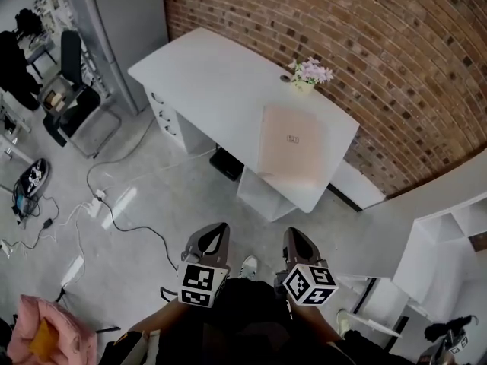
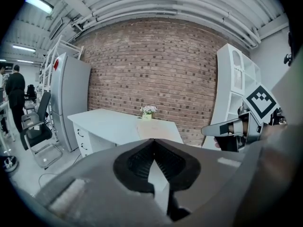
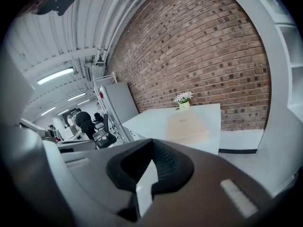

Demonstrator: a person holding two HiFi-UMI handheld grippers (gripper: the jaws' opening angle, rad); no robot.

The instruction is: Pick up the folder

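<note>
The folder [image 1: 291,144] lay flat on the white desk [image 1: 205,74], at the end of it farther from the grey cabinet [image 1: 125,21]. It was a thin, pale beige rectangle with a matte cover and a small dark mark at its centre. Its long axis ran from the edge along the brick wall [image 1: 365,44] towards the desk's front edge, and its near short side lay close to that front edge. Just beyond its far short side, by the wall edge, stood a small pot of pale flowers [image 1: 308,74].

The desk was a smooth slab with rounded corners, set on a drawer unit with dark handles.

The left gripper [image 1: 219,233] and the right gripper [image 1: 294,238] were held side by side over the glossy grey floor [image 1: 152,204], well apart from the desk. Both pointed towards it, each carrying a cube of black-and-white square markers. In each gripper view the dark ribbed pads met at a point, jaws together with nothing between them.
</note>
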